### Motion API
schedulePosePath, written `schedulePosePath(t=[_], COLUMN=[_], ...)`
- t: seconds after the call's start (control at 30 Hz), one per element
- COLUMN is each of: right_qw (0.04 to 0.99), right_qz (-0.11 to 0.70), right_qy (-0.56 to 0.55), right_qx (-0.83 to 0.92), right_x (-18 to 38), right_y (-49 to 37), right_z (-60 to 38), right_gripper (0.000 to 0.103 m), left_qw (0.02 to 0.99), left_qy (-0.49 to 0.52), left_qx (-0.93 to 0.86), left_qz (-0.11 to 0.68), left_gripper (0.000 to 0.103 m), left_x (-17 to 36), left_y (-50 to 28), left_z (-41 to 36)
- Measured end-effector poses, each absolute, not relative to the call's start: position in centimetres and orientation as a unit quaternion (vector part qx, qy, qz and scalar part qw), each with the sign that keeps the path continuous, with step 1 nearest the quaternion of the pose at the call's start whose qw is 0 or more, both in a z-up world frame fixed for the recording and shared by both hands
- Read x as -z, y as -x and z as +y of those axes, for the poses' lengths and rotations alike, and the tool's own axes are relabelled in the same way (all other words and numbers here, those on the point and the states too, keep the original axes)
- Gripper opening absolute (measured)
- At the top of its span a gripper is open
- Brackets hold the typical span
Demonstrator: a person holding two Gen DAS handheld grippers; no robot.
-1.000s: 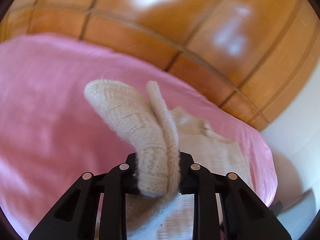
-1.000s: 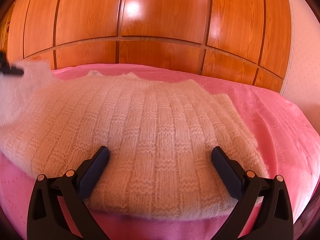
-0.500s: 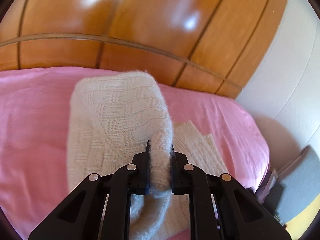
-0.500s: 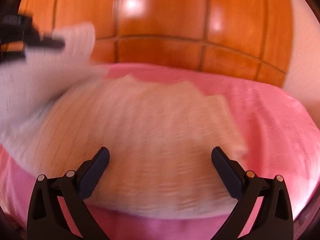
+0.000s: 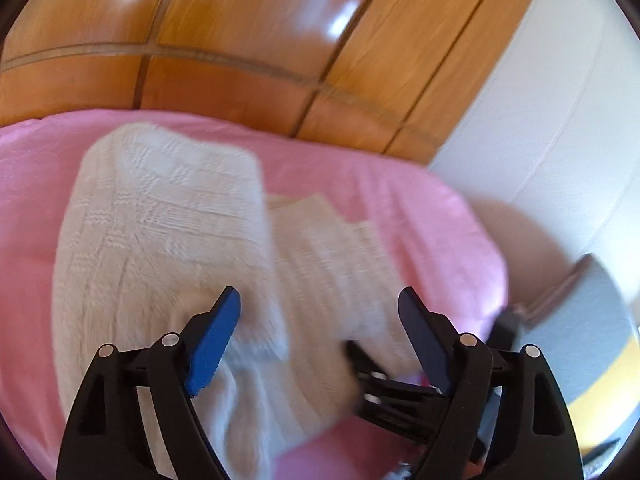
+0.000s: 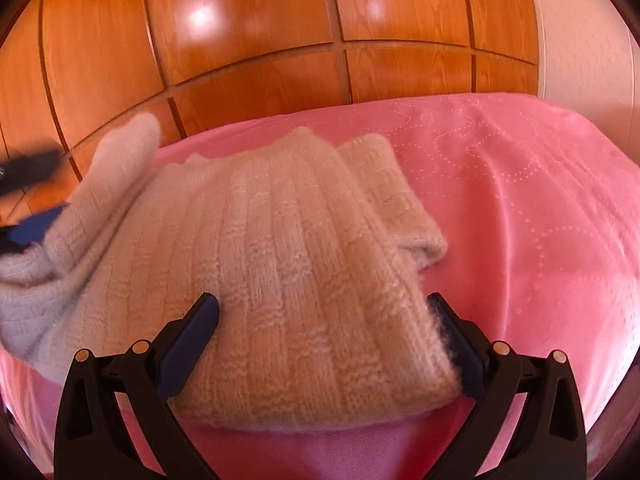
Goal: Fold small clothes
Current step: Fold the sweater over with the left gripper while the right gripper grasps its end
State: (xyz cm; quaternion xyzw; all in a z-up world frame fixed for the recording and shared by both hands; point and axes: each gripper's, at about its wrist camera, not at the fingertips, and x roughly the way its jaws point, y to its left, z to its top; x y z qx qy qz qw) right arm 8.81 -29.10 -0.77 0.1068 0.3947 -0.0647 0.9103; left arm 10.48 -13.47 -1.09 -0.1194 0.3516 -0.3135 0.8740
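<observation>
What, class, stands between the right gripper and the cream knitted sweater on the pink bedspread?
Nothing visible. The right gripper is open directly over the sweater, whose near edge lies between its fingers on the pink bedspread. The left gripper, jaws just opened, is off to the side.

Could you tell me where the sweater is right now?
The sweater lies mid-frame in both views on the pink bedspread, below the wooden panelling.

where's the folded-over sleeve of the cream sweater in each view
Left wrist: sleeve lies left of centre, over the sweater body, beyond the left fingers.
Right wrist: sleeve lies at the left edge, running up from the sweater's left side.
Shared landmark: wooden panelled wall behind the pink bedspread.
</observation>
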Motion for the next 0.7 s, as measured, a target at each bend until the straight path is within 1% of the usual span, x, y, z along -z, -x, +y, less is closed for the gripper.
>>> schedulePosePath(t=[0.13,0.23,0.27,0.33,0.47,0.57,0.7], right_qw=[0.905,0.92,0.921,0.915,0.863,0.82,0.774], right_qz=[0.399,0.349,0.338,0.338,0.356,0.379,0.422], right_qy=[-0.128,-0.175,-0.192,-0.22,-0.323,-0.374,-0.41], right_qx=[0.071,0.046,0.022,-0.026,-0.154,-0.207,-0.234], right_x=[-0.5,-3.2,-4.2,-5.1,-4.9,-3.9,-2.1], right_y=[-8.5,-7.8,-7.9,-8.4,-10.5,-12.2,-15.2], right_z=[-29.6,-30.1,-29.8,-29.2,-27.2,-25.7,-23.6], right_gripper=[0.101,0.101,0.101,0.101,0.101,0.1,0.09], left_qw=[0.913,0.931,0.933,0.929,0.905,0.905,0.905], left_qy=[0.152,0.202,0.21,0.216,0.198,0.199,0.186], left_qx=[0.254,0.163,0.14,0.085,0.056,0.073,0.095], left_qz=[0.281,0.254,0.257,0.288,0.371,0.369,0.37], left_gripper=[0.08,0.084,0.084,0.084,0.084,0.084,0.084], left_x=[-0.5,-0.1,0.3,2.1,6.7,8.2,9.1], left_y=[-8.7,-9.0,-9.4,-10.6,-11.9,-10.8,-10.0], left_z=[-9.2,-4.5,-3.5,-1.4,0.0,-0.2,-0.7])
